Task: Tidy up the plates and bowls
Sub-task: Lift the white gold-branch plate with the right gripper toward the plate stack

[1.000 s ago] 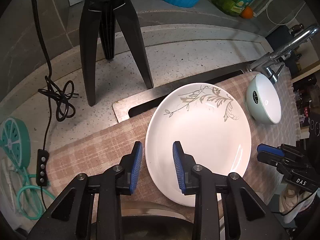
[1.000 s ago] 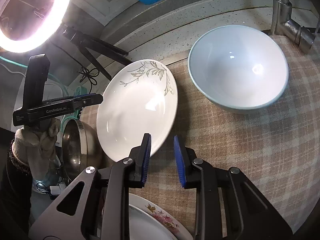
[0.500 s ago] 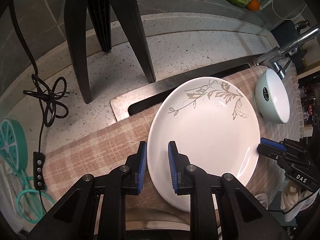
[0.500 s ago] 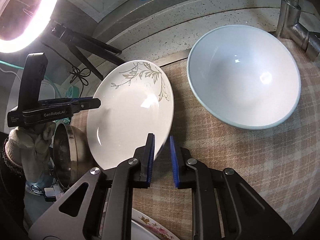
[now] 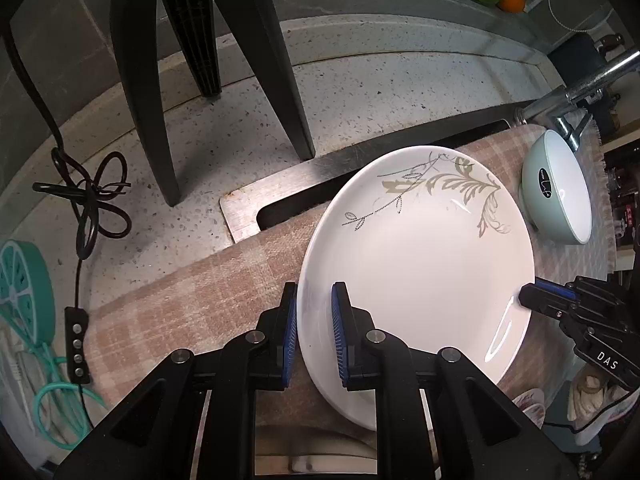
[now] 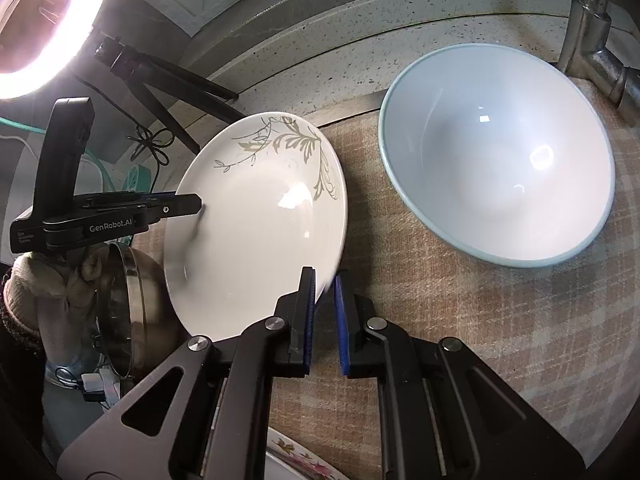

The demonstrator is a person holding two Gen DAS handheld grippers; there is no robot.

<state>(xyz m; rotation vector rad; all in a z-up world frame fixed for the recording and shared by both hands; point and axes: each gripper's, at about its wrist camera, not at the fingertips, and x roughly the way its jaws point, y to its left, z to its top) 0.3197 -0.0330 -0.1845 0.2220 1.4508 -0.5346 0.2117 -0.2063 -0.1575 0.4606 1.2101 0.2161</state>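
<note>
Jaws of left gripper (image 5: 314, 334) and right gripper (image 6: 324, 312) just closed, now pinching opposite rims of white leaf-patterned ceramic plate (image 5: 420, 280); ready for lifting.

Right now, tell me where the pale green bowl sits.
The pale green bowl sits on the checked cloth, right of the leaf-patterned plate, beside the faucet.

Glossy ceramic plate (image 5: 420, 264), coarse woven cloth (image 5: 208, 300)

Left gripper (image 5: 314, 334) jaws just closed astride white leaf-patterned plate (image 5: 420, 272) rim, apparently pinching; right gripper (image 5: 530, 300) touched opposite edge.
</note>
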